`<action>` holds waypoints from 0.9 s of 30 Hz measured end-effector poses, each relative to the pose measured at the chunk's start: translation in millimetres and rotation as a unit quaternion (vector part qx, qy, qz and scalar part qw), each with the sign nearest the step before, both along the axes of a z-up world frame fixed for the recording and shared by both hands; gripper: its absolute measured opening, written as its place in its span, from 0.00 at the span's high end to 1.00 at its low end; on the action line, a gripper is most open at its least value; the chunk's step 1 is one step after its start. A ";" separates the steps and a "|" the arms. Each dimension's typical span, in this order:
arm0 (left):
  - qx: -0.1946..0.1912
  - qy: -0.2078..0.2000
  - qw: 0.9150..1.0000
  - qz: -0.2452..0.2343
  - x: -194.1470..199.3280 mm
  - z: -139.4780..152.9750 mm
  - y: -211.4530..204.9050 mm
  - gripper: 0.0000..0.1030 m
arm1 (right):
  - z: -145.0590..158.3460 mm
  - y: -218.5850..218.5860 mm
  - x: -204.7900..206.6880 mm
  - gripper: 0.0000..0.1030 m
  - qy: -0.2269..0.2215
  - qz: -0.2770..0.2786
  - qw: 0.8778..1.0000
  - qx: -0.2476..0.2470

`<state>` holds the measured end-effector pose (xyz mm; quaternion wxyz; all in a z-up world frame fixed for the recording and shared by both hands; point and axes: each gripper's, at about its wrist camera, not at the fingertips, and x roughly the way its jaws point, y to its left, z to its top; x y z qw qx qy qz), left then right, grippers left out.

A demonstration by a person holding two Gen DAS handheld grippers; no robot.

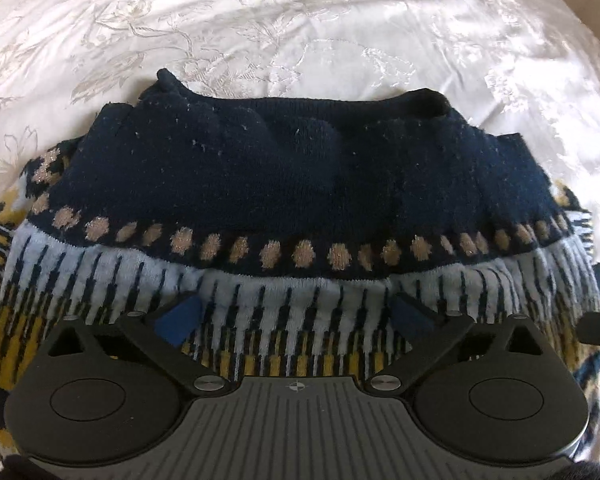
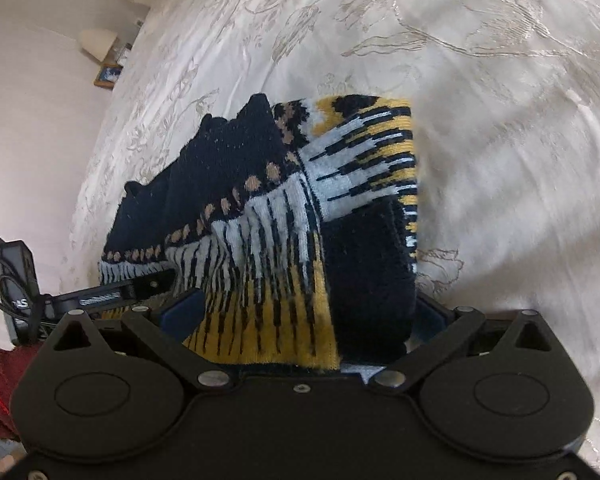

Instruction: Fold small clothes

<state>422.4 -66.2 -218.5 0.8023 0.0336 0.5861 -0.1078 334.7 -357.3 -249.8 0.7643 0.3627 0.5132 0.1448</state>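
Right wrist view: partial letters "AS" mark a black device (image 2: 18, 280).

Sweater (image 1: 284, 168) navy, tan dots, pale-blue and yellow stripes; bedspread (image 1: 300, 32) white floral.

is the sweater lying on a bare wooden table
No, the sweater lies on a white embroidered bedspread.

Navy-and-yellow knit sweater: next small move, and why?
Probably lift the left hand-held gripper clear. Its jaws stand wide open over the folded navy, pale-blue and yellow patterned knit sweater, pads apart from it, and the sweater lies on the white embroidered bedspread.
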 end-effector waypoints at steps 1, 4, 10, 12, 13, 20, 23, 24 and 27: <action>0.001 -0.001 1.000 0.005 0.4 -0.2 -0.6 0.00 | -0.6 -1.2 -1.0 0.00 -0.003 -0.001 1.000 0.004; 0.000 -0.003 1.000 0.004 -0.9 0.3 0.2 0.00 | -1.2 -5.3 -3.5 0.00 -0.010 0.002 1.000 0.013; 0.002 0.006 1.000 0.003 -1.2 0.3 -0.1 0.00 | -3.0 -15.1 -8.0 0.00 -0.026 0.014 0.999 0.036; 0.001 0.006 1.000 0.003 -0.1 0.2 0.0 0.00 | -2.7 -17.7 -8.9 0.00 -0.029 0.018 0.999 0.042; 0.001 0.006 1.000 0.003 0.5 -0.2 0.5 0.00 | -2.1 -17.7 -8.9 0.03 -0.030 0.020 0.998 0.044; 0.008 0.010 1.000 0.000 2.4 0.5 -3.2 0.00 | -2.7 -18.2 -11.2 0.61 -0.030 0.023 0.996 0.076; 0.008 0.010 1.000 -0.003 3.9 7.6 -4.0 0.03 | 14.4 -16.3 -12.3 0.62 -0.045 0.019 0.997 0.056; 0.011 0.005 1.000 -0.002 3.4 12.4 -4.1 0.06 | 19.2 -16.5 -12.7 0.62 -0.047 0.014 0.997 0.058; 0.019 -0.043 0.999 -0.011 -1.1 34.4 -7.5 0.14 | 31.4 -16.3 -12.6 0.62 -0.046 0.007 0.997 0.056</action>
